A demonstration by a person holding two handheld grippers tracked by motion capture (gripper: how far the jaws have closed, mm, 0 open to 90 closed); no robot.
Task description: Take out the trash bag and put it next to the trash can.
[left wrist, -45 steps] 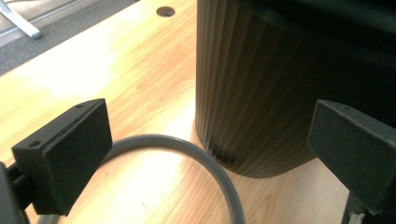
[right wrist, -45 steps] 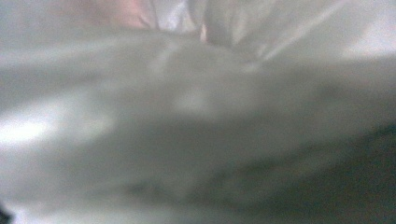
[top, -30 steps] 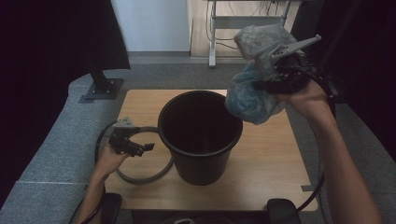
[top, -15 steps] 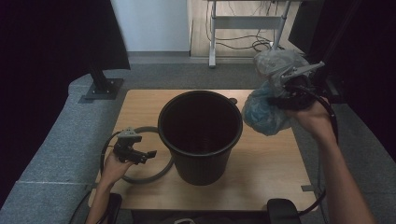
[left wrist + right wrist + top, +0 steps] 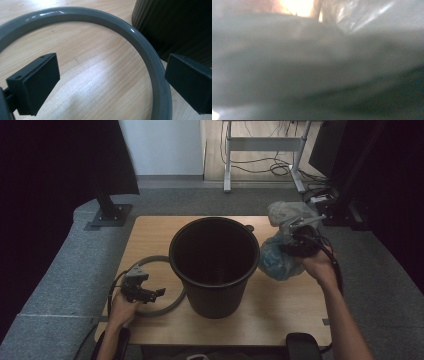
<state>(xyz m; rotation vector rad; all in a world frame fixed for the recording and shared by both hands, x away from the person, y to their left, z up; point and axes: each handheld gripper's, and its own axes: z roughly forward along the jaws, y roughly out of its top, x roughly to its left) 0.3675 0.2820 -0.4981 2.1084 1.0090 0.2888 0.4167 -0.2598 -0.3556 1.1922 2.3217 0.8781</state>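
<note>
Now we have the right hand-held gripper [image 5: 294, 246] clamped on the crumpled plastic bag [image 5: 278, 259], which sits right of centre in the high view, just beside the black bucket [image 5: 214, 265] whose open mouth lies to its left. Lower left, the left hand-held gripper [image 5: 146, 293] hovers with jaws apart over the grey ring [image 5: 147, 53] on the bench [image 5: 280, 315], gripping nothing.

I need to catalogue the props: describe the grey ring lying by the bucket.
The grey ring is a smooth, glossy hoop, plastic by its look, lying flat on the wooden table left of the black bucket, its far side passing close against the bucket's base. The open left claw hovers over its arc, not gripping it.
</note>
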